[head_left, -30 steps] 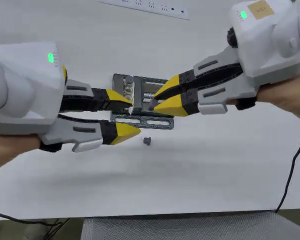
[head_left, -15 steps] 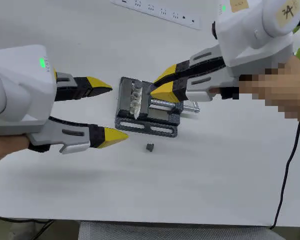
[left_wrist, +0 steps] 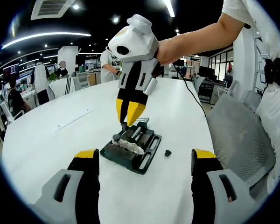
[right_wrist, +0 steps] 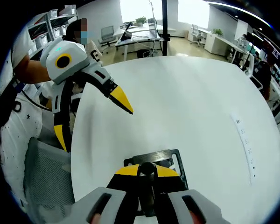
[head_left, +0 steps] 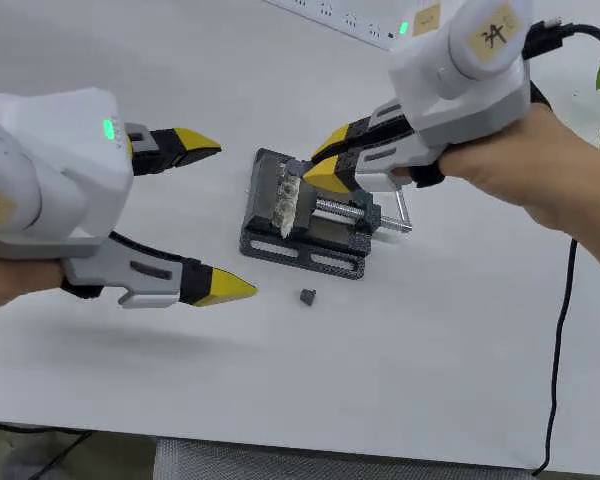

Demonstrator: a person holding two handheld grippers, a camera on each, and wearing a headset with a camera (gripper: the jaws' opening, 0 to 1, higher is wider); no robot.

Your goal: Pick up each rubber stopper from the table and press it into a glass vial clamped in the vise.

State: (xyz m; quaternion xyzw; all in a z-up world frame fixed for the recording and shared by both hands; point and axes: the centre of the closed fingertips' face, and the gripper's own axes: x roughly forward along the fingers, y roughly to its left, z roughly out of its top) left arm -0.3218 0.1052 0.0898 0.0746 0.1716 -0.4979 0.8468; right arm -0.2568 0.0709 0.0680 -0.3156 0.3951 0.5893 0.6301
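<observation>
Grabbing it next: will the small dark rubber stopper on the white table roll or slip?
The small dark rubber stopper looks tiny beside the dark metal vise, so probably light, easily knocked away. It lies free on the smooth white table, so an off-centre pinch might flick it.

My left gripper [head_left: 232, 218] is back from the vise [head_left: 302, 250]. A second ago its upper tip reached the clamp; now both tips stand clear of it to the side, and the jaws gape wider. My right gripper [head_left: 317, 166], whose tips were a little apart then, now has them nearly together on a dark stopper [right_wrist: 148, 169] over the vise.
</observation>
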